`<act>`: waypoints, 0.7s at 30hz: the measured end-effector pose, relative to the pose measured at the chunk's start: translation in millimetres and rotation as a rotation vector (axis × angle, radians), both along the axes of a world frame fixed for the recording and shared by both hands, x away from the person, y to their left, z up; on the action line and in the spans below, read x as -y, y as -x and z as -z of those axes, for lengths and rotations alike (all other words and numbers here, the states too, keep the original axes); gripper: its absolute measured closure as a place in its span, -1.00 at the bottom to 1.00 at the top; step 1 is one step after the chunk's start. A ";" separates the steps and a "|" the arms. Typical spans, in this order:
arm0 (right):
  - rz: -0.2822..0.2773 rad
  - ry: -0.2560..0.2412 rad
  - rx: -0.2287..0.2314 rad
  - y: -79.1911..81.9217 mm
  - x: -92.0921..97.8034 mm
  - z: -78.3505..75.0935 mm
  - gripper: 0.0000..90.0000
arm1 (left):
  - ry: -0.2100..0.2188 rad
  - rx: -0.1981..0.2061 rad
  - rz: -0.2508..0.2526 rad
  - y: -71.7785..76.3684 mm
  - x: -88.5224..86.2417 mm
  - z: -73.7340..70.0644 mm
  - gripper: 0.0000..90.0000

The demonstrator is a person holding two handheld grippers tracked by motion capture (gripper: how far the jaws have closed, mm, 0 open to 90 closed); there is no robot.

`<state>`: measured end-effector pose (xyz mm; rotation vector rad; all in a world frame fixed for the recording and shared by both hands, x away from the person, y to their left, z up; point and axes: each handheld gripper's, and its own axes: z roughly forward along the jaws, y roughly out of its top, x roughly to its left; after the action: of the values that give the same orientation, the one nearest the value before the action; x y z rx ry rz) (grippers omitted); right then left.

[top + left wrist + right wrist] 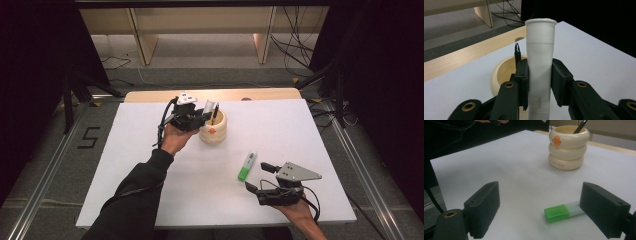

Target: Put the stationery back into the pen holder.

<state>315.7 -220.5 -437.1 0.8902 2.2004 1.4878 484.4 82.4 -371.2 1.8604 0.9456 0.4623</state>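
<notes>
In the high view, the left gripper (pixel 200 117) is a little left of the centre of the frame, touching the upper left side of the cup (pixel 213 128). Its jaws are clenched on a white tube (pixel 540 72), which stands upright between them in the left gripper view, just above the cup's rim. A black pen (pixel 214 114) leans inside the cup. Toward the lower right, a green marker (pixel 246 166) lies flat on the table (pixel 150 150). The right gripper (pixel 255 177) is at the lower right, its jaws spread wide and holding nothing, near the marker.
</notes>
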 end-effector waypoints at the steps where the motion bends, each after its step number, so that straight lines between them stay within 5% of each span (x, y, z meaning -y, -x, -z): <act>1: 0.000 0.002 0.000 0.0 0.0 0.2 -0.62 | -0.001 -0.001 -0.001 -1.3 0.4 0.2 0.54; 21: 0.000 0.002 0.000 0.0 0.0 0.2 -0.62 | 0.014 -0.016 -0.043 -21.9 6.5 4.5 0.54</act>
<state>315.8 -220.5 -437.3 0.8896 2.2007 1.4858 506.3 75.9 -375.7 1.8363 0.9990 0.4662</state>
